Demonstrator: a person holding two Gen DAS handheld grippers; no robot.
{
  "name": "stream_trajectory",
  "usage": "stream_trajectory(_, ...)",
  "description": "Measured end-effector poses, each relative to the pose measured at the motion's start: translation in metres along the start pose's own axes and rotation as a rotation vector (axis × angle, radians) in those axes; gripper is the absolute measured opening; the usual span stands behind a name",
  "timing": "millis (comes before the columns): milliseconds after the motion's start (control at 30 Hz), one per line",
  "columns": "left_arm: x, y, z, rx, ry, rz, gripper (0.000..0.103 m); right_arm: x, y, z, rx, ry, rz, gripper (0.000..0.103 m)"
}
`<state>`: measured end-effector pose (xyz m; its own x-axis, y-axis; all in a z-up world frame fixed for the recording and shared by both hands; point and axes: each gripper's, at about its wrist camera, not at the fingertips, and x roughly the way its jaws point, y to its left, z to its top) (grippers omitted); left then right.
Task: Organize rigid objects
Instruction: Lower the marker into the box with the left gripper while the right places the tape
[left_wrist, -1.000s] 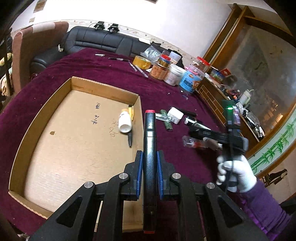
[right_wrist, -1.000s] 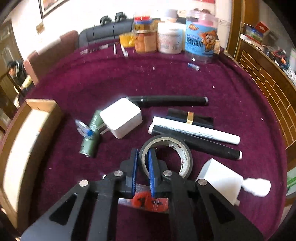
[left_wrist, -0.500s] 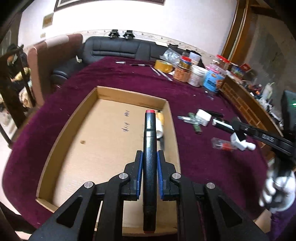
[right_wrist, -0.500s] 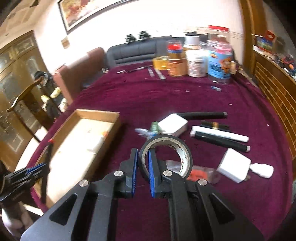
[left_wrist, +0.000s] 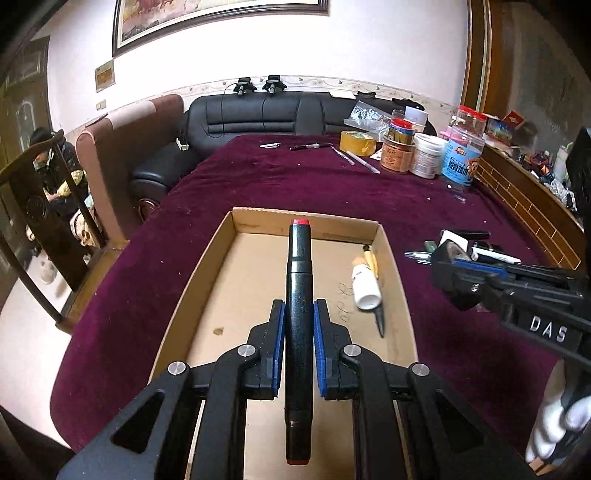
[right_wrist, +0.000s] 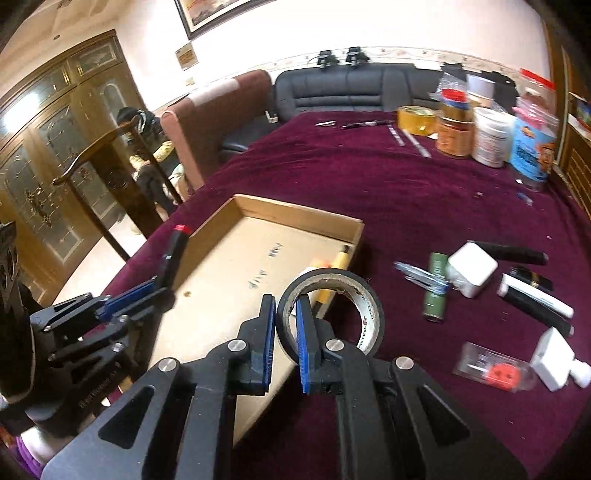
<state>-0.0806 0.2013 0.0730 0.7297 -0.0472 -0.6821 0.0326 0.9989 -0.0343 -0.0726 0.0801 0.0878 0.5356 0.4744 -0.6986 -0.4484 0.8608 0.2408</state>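
My left gripper (left_wrist: 299, 314) is shut on a black marker with red ends (left_wrist: 299, 273), held lengthwise above the floor of the open cardboard box (left_wrist: 306, 216). A white bottle (left_wrist: 365, 286) and a yellow-black pen lie inside the box by its right wall. My right gripper (right_wrist: 286, 306) is shut on the wall of a black tape roll (right_wrist: 369, 306), which hangs over the box's right edge (right_wrist: 354, 236). In the right wrist view the left gripper (right_wrist: 147, 288) and its marker (right_wrist: 173, 254) stand at the box's left side. The right gripper (left_wrist: 454, 266) shows at the right of the left wrist view.
Loose items lie on the purple cloth right of the box: a white cube (right_wrist: 472, 269), a green tube (right_wrist: 436, 288), black and white markers (right_wrist: 535, 295), a clear packet (right_wrist: 495, 369), a white adapter (right_wrist: 554, 358). Jars (right_wrist: 491, 136) and yellow tape (right_wrist: 415, 120) stand at the far edge.
My right gripper has lifted the tape roll from among the loose items and carried it left to the box's edge. The left gripper turned and drifted a little, marker still over the box.
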Motion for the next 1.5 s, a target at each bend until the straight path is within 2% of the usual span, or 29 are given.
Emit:
stream_trajectory(300, 0.029, 0.01, 0.016, 0.023, 0.03, 0.033, 0.011, 0.043, 0.013, 0.02, -0.005, 0.043, 0.043, 0.009)
stream_trajectory(467, 0.051, 0.017, 0.026, 0.003, 0.088, -0.022, 0.011, 0.062, 0.007, 0.031, 0.025, 0.07, 0.05, 0.009)
stream_trajectory(733, 0.105, 0.042, 0.044, -0.116, 0.228, -0.149, 0.011, 0.089, 0.003, 0.047, 0.038, 0.107, 0.031, 0.009)
stream_trajectory(833, 0.121, 0.046, 0.045, -0.149, 0.26, -0.173, 0.011, 0.1, 0.0, 0.049, 0.052, 0.126, 0.027, 0.009)
stream_trajectory(1133, 0.14, 0.052, 0.043, -0.196, 0.287, -0.172, 0.011, 0.123, 0.005, 0.061, 0.055, 0.157, 0.019, 0.009)
stream_trajectory(1200, 0.141, 0.054, 0.043, -0.209, 0.288, -0.179, 0.014, 0.126, 0.003, 0.061, 0.064, 0.162, 0.023, 0.012)
stream_trajectory(1233, 0.141, 0.055, 0.043, -0.214, 0.29, -0.192, 0.019, 0.127, 0.002, 0.061, 0.071, 0.161, 0.022, 0.012)
stream_trajectory(1267, 0.14, 0.056, 0.043, -0.218, 0.287, -0.199, 0.028, 0.128, 0.0, 0.062, 0.081, 0.161, 0.016, 0.013)
stream_trajectory(1333, 0.137, 0.056, 0.044, -0.222, 0.277, -0.189, 0.038, 0.126, -0.003, 0.062, 0.102, 0.153, 0.024, 0.015)
stream_trajectory(1500, 0.119, 0.058, 0.05, -0.237, 0.24, -0.2, 0.039, 0.099, -0.006, 0.065, 0.113, 0.109, 0.032, 0.024)
